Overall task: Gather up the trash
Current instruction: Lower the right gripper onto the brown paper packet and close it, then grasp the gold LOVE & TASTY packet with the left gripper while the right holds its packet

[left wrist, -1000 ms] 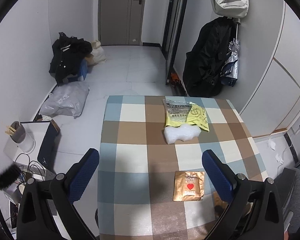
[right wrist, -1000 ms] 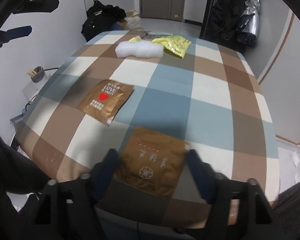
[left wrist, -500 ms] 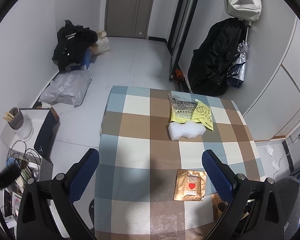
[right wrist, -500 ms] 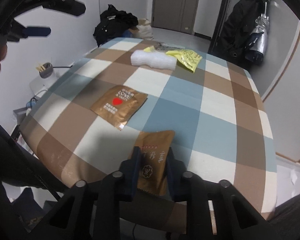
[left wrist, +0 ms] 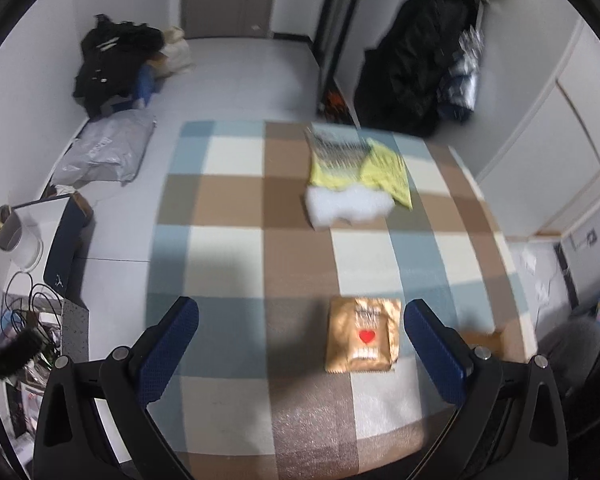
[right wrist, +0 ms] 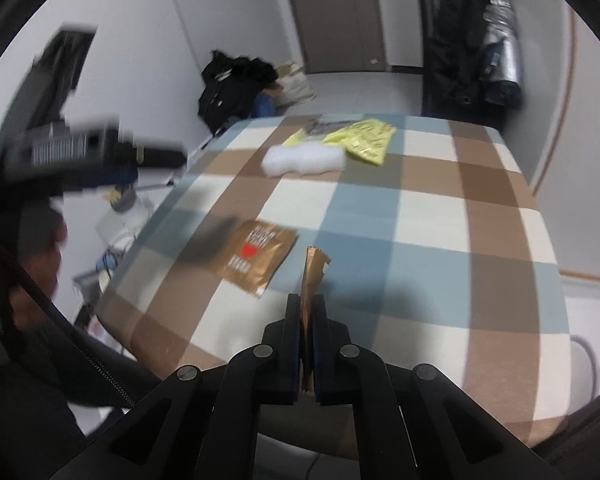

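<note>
The right gripper [right wrist: 307, 312] had its jaws clamped on a brown wrapper [right wrist: 311, 276], edge-up just clear of the table [right wrist: 440, 216] — first pickup apparently done. The left gripper [left wrist: 300, 340], jaws apart, hovered near the heart-printed packet [left wrist: 362, 334] — likely next. Farther off lay white foam [left wrist: 346, 208] and yellow bags [left wrist: 384, 172].

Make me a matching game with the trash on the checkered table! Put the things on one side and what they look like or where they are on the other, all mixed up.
Things:
1. brown wrapper
2. heart packet
3. white foam
4. yellow bags

Descriptions:
A. at the far end of the table, behind the foam
B. soft white lump, touching the yellow bags
C. pinched on edge in the right gripper
D. flat on the tablecloth between the open fingers of the left gripper

Pairs: 1-C, 2-D, 3-B, 4-A
</note>
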Demonstrator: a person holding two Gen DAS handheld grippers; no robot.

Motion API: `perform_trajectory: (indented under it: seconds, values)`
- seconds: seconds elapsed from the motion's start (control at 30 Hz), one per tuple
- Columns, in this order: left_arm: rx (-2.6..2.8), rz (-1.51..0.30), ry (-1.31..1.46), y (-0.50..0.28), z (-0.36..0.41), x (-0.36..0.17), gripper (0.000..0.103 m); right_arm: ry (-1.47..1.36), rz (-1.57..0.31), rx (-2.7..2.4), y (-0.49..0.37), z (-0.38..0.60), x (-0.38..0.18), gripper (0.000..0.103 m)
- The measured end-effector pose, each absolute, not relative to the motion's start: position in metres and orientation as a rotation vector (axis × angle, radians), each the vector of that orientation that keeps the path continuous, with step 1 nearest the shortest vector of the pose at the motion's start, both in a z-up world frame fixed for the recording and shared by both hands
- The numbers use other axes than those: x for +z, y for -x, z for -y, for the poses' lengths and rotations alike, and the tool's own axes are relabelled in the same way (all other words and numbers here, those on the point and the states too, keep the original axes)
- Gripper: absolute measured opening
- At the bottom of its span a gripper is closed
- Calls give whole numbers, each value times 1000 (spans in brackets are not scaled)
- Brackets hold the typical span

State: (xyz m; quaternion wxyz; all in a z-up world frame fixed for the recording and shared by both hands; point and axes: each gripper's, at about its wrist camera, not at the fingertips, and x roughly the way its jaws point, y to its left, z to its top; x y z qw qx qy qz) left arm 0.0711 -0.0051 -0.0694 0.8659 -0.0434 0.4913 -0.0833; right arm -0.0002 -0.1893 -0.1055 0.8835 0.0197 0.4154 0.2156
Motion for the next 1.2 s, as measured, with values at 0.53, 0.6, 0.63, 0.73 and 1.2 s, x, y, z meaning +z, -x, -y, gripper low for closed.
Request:
perform_trajectory:
  seconds: [0.53, 0.6, 0.63, 0.73, 1.2]
  values:
    - [-196, -1203, -54, -77, 51, -114, 98, -157, -796, 385, -7, 242, -83, 4]
    - [-185, -1212, -77, -76, 54, -117, 97, -162, -793, 388, -6, 244, -83, 4]
    - [-184, -1220, -85, -75, 55, -119, 96, -165, -791, 389, -6, 246, -83, 4]
    - [-157, -1217, -141, -72, 60, -120, 90, -175, -787, 390, -5, 249, -84, 4]
    - [-216, -1204, -180, -55, 78, -111, 52, -204, -779, 408, -1, 259, -83, 4]
